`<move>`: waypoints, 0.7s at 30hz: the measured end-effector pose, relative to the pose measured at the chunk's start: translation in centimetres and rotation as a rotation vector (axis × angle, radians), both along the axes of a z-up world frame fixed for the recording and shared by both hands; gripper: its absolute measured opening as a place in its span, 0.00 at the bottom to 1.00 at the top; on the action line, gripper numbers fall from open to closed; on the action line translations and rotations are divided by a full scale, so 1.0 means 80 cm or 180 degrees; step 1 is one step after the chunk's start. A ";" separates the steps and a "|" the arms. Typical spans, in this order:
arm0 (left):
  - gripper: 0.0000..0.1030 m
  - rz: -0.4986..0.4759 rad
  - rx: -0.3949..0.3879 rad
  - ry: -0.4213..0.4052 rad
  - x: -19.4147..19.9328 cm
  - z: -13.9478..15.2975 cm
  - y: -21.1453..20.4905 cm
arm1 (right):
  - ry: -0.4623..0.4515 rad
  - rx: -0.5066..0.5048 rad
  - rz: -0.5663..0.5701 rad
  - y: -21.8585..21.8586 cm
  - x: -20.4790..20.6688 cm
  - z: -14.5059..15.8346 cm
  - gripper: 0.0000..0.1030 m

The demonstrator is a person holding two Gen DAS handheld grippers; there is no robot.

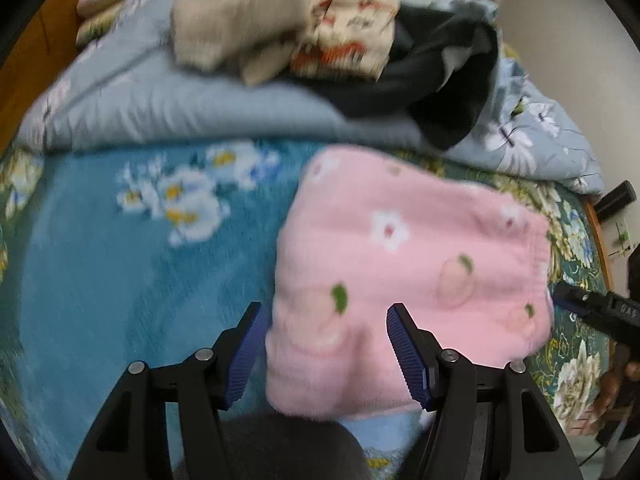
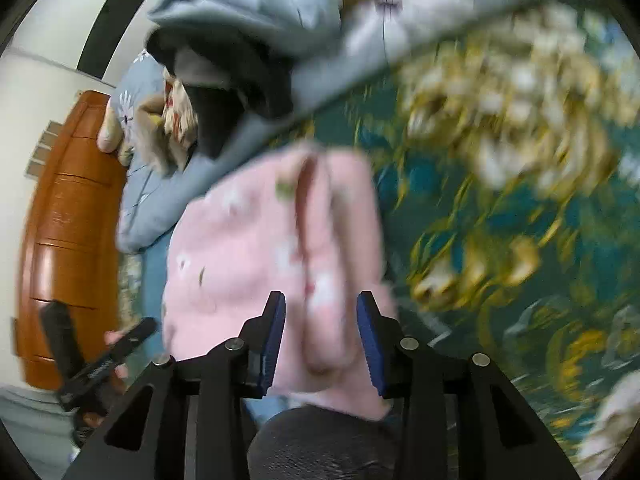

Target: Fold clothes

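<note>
On the bed's teal floral blanket (image 1: pixel 80 260), a folded pink fleece garment (image 1: pixel 400 272) with flower and peach prints is seen lying flat. Its near corner is straddled by the left tongs (image 1: pixel 324 356), which are spread with the pads clear of the cloth. Its thick folded edge is flanked by the right tongs (image 2: pixel 322 340), partly closed; whether the pads press on it cannot be told. Beyond the garment, a pile of clothes (image 1: pixel 320 36) is heaped on a grey-blue quilt (image 1: pixel 160 108).
</note>
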State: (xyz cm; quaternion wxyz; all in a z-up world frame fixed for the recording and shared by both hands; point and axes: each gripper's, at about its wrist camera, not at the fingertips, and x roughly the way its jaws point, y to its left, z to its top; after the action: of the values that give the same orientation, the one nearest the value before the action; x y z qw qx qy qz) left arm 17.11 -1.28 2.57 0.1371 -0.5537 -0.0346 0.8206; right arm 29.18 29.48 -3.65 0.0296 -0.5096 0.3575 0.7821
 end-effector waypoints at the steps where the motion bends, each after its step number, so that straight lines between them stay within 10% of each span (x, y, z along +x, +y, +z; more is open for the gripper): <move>1: 0.64 -0.0043 0.0019 0.0016 -0.002 0.001 0.005 | 0.0042 0.0136 0.0000 -0.001 0.000 0.013 0.37; 8: 0.64 -0.0557 0.0121 -0.0023 0.007 -0.008 0.053 | 0.0074 0.0135 0.0702 -0.073 -0.025 0.010 0.37; 21: 0.64 -0.0522 0.0108 -0.0435 -0.002 -0.061 0.045 | -0.0065 0.0031 0.0378 -0.056 -0.011 -0.043 0.37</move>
State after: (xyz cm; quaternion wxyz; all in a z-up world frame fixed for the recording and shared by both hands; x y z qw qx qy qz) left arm 16.99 2.32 -2.30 0.2105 -0.6069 -0.0124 0.7663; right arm 28.31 25.03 -7.09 -0.0107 -0.5377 0.3226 0.7789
